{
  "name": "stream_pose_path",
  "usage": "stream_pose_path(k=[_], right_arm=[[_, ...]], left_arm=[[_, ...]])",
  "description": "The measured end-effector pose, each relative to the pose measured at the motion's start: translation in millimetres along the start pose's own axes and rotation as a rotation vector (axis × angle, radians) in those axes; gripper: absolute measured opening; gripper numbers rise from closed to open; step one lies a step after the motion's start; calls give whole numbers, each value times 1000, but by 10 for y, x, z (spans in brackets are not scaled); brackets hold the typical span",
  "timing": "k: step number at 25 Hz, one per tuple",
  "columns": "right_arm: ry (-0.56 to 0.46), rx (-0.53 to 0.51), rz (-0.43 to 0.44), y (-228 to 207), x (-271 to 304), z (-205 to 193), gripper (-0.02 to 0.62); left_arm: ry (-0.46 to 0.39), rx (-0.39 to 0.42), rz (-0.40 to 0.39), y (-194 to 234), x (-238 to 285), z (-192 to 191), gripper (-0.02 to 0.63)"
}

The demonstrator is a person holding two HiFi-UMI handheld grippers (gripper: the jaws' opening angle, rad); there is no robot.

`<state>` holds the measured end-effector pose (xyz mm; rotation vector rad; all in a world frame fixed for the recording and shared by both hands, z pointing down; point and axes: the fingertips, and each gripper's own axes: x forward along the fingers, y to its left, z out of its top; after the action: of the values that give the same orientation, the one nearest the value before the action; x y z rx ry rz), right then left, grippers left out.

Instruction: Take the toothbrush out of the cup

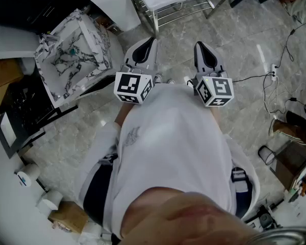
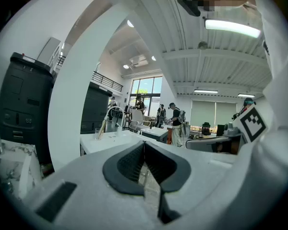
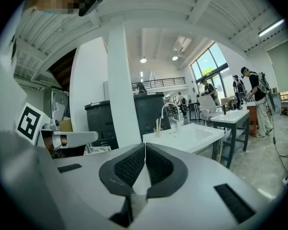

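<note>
Far ahead a clear cup [image 3: 157, 131] stands on a white sink table [image 3: 201, 138], and a pale toothbrush [image 3: 158, 123] sticks up out of it. The left gripper view shows the same cup [image 2: 97, 133] and toothbrush [image 2: 102, 127] small, on the table's left end. Both grippers are held close to the person's chest, well short of the table. My left gripper [image 1: 143, 50] [image 2: 144, 143] is shut with nothing in it. My right gripper [image 1: 206, 52] [image 3: 145, 145] also has its jaws together and holds nothing.
A marble-patterned basin [image 1: 74, 60] stands at the left over the grey stone floor. A white pillar [image 3: 122, 90] and a black cabinet [image 3: 149, 111] rise beyond the grippers. Cables [image 1: 273, 78] lie at the right. Several people [image 2: 175, 123] stand among distant tables.
</note>
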<state>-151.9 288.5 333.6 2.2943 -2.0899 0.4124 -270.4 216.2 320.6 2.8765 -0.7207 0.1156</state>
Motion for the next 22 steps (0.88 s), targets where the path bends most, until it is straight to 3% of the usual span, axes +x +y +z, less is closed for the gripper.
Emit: stream_pose_path(k=[16, 22], right_arm=[[7, -37, 17, -52, -101, 6, 15], [-19, 6, 33, -157, -245, 6, 15]], left_arm=[[-12, 15, -12, -139, 20, 49, 17], [-19, 31, 5, -251, -5, 45, 15]])
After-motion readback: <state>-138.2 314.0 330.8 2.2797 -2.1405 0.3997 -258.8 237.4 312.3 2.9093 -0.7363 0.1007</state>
